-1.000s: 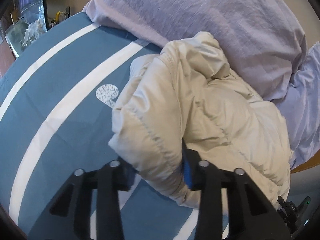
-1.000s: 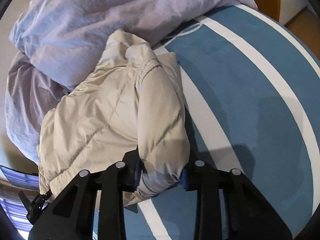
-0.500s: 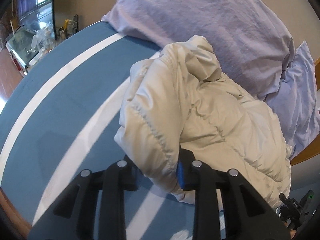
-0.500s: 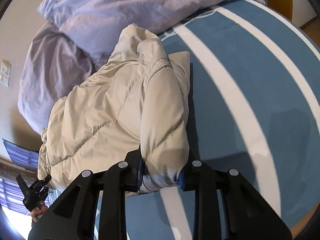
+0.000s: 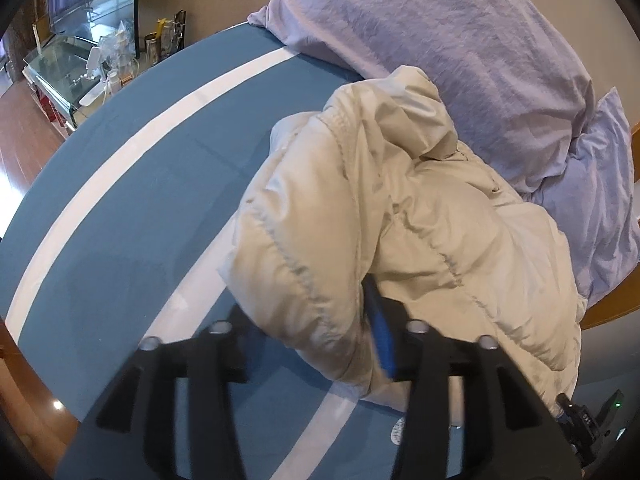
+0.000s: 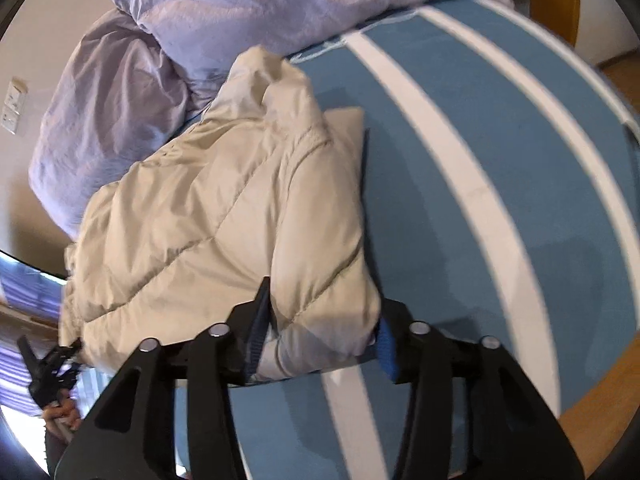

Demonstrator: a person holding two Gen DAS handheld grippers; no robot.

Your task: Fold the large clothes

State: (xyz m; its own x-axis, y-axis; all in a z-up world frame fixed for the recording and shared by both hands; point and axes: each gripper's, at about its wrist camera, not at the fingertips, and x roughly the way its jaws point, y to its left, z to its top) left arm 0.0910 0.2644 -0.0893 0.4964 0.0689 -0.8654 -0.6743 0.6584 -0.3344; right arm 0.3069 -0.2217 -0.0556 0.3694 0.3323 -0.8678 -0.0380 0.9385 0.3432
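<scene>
A cream puffer jacket [image 5: 400,216] lies bunched on a blue bed cover with white stripes [image 5: 132,184], its hood toward the pillows. My left gripper [image 5: 316,344] is shut on a thick padded fold at the jacket's near edge. In the right wrist view the same jacket [image 6: 224,216] fills the centre left. My right gripper [image 6: 320,340] is shut on another padded fold at its near end. Both folds are held slightly above the cover. The other gripper [image 6: 48,368] shows at the lower left of the right wrist view.
Lilac pillows [image 5: 440,28] lie behind the jacket, also seen in the right wrist view [image 6: 256,4]. A wooden bed frame [image 5: 612,304] edges the mattress. A glass cabinet with bottles [image 5: 80,64] stands beyond the far side. Wood floor [image 6: 600,408] shows past the bed edge.
Both grippers have pulled back and risen with their jacket folds still held. More of the bed edge, floor and room now show in both views.
</scene>
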